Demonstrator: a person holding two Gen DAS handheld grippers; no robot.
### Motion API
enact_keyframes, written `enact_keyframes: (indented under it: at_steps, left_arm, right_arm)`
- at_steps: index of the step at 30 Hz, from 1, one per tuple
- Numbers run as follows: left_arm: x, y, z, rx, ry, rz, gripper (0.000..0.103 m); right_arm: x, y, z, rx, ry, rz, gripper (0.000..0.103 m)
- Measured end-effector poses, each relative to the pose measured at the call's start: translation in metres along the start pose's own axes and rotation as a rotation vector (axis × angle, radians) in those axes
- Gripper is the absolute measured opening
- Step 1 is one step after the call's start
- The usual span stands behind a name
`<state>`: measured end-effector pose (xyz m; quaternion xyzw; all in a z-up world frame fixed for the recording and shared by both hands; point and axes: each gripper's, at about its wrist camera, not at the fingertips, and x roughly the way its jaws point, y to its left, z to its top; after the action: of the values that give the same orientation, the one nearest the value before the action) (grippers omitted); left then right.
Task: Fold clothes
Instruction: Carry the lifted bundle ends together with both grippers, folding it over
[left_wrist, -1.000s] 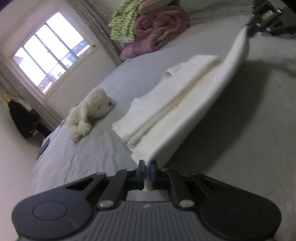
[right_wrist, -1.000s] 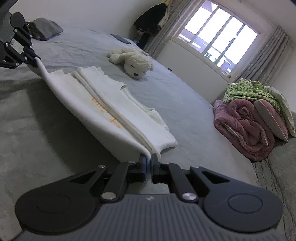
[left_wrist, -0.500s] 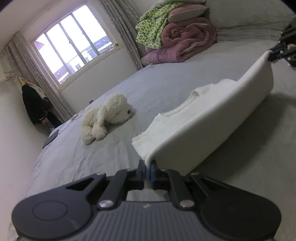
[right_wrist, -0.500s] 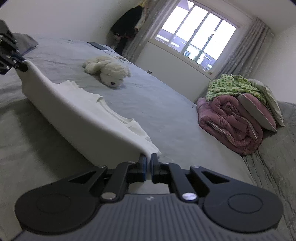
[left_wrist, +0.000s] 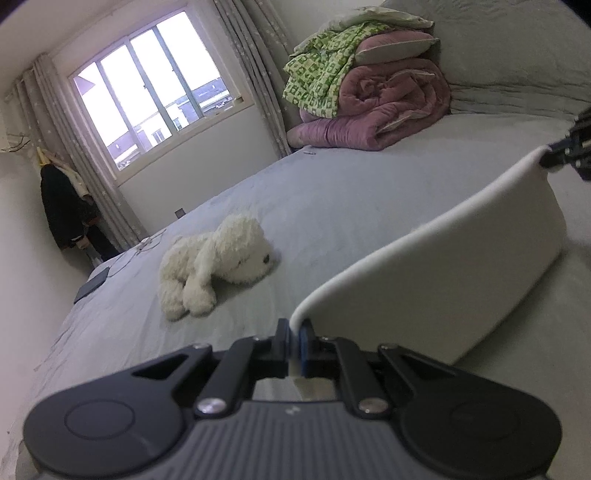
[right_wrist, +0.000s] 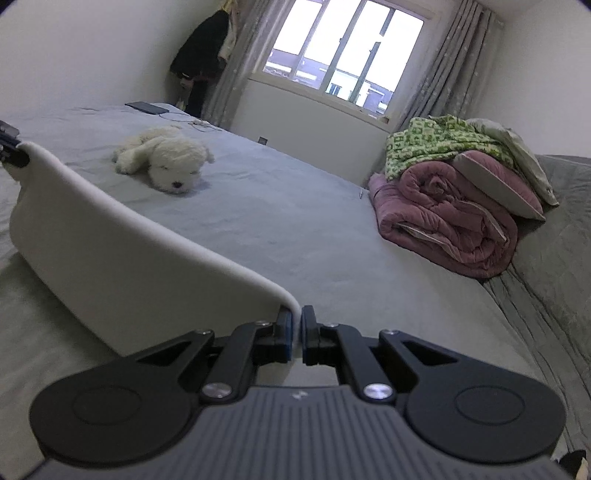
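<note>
A white garment (left_wrist: 443, 280) is held up off the grey bed, stretched between both grippers like a raised flap. My left gripper (left_wrist: 294, 341) is shut on one corner of it. My right gripper (right_wrist: 296, 338) is shut on the other corner; the same garment (right_wrist: 122, 254) runs away to the left in the right wrist view. The right gripper shows at the right edge of the left wrist view (left_wrist: 565, 147). The left gripper shows at the left edge of the right wrist view (right_wrist: 9, 151). The garment's lower part rests on the bed; its far side is hidden.
A white plush dog (left_wrist: 214, 266) lies on the grey bed (left_wrist: 351, 199) beyond the garment, also in the right wrist view (right_wrist: 166, 158). A pink quilt with a green blanket and pillows (right_wrist: 454, 192) is stacked by the window. A dark phone (left_wrist: 92, 284) lies near the bed's far edge.
Both grippers have raised the garment's near edge from low over the folded stack to upright, so the flap now hides the folded layers that were visible earlier. Both stay shut on it.
</note>
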<state>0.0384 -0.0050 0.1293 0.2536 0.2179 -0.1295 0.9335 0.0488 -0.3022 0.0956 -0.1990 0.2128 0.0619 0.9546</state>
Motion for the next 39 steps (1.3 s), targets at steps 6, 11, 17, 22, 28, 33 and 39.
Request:
enact_keyframes:
  at_steps: [6, 11, 17, 22, 28, 33, 39]
  left_arm:
    - [0.031, 0.014, 0.011, -0.045, -0.002, -0.032, 0.005]
    - [0.066, 0.028, 0.013, -0.127, 0.020, -0.099, 0.005]
    - [0.103, 0.038, -0.005, -0.234, 0.117, -0.158, 0.005]
    - [0.125, 0.047, -0.005, -0.305, 0.167, -0.181, 0.005]
    - [0.160, 0.046, -0.007, -0.354, 0.233, -0.182, 0.006]
    - [0.169, 0.044, -0.010, -0.377, 0.237, -0.175, 0.011]
    - [0.177, 0.054, -0.017, -0.478, 0.250, -0.169, 0.030]
  right_arm:
    - [0.031, -0.006, 0.015, -0.036, 0.016, -0.006, 0.004]
    - [0.066, -0.012, 0.016, -0.019, 0.071, 0.021, 0.004]
    - [0.097, -0.012, 0.020, -0.025, 0.108, 0.059, 0.004]
    - [0.124, -0.012, 0.023, -0.003, 0.151, 0.073, 0.004]
    - [0.148, -0.010, 0.014, 0.021, 0.214, 0.067, 0.004]
    - [0.159, -0.010, 0.009, 0.068, 0.229, 0.069, 0.005]
    - [0.168, -0.012, 0.002, 0.134, 0.231, 0.061, 0.008]
